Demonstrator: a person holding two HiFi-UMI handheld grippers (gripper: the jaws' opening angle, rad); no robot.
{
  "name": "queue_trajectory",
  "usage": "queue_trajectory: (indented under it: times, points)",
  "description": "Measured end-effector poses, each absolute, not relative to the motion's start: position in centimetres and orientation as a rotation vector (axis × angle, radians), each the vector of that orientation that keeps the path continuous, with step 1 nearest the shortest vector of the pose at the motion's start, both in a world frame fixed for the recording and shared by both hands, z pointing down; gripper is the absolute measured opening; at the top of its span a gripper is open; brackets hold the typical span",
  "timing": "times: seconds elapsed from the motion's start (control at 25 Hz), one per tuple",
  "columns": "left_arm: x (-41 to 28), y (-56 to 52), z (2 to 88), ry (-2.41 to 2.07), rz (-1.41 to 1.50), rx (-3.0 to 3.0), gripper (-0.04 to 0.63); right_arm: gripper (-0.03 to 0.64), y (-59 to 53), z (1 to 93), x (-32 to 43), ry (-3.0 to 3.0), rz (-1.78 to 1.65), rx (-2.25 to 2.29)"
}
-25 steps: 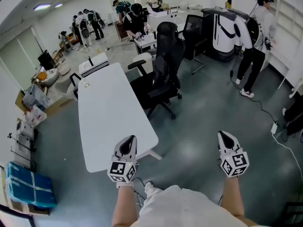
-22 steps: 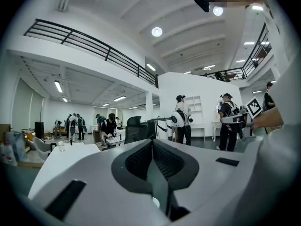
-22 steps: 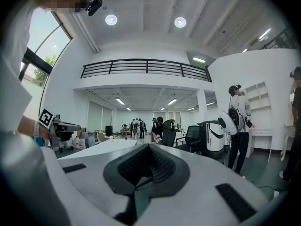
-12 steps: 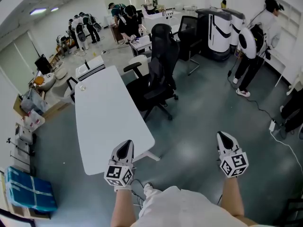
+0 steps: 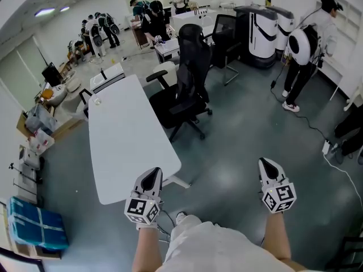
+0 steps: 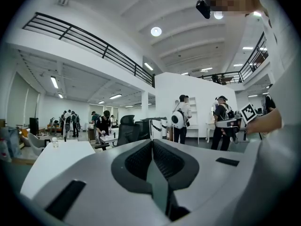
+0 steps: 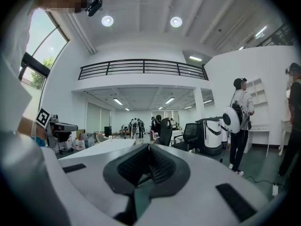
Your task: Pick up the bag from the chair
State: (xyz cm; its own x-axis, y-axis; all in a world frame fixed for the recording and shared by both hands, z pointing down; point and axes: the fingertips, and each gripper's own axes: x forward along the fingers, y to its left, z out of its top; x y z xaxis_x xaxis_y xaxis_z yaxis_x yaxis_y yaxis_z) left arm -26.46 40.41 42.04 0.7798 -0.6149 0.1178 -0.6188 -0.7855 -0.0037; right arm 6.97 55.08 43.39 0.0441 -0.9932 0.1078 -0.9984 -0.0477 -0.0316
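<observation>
A black office chair [image 5: 182,83] stands beside the white table [image 5: 127,137], well ahead of both grippers. A dark bulk lies against its back and seat; I cannot tell a bag apart from the black chair. The chair shows small and far off in the left gripper view [image 6: 126,128] and the right gripper view [image 7: 165,130]. My left gripper [image 5: 151,176] hangs over the table's near corner, shut and empty [image 6: 151,147]. Over bare floor my right gripper [image 5: 268,165] is also shut and empty [image 7: 149,150].
A second black chair [image 5: 224,34] and white machines [image 5: 264,32] stand behind the first. A person with a backpack [image 5: 302,49] stands at the right by shelves. A cable [image 5: 317,130] runs across the grey floor. Several people gather at the far back. Boxes [image 5: 34,231] line the left wall.
The chair and table have slid slightly left and up in the head view. My left gripper dropped a little lower; the right one has barely shifted.
</observation>
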Motion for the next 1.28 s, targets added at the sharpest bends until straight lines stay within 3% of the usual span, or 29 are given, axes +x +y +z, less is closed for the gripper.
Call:
queue_trajectory:
  times: [0.52,1.28]
  points:
    - [-22.9,33.5,43.4,-0.988,0.141,2.907,0.028,0.019,51.6,45.3,10.3,-2.052,0.212,2.268]
    - [-21.1,13.4,43.6,-1.092,0.041,2.835,0.028,0.02,30.2,44.2,14.5,-2.067,0.176,2.189]
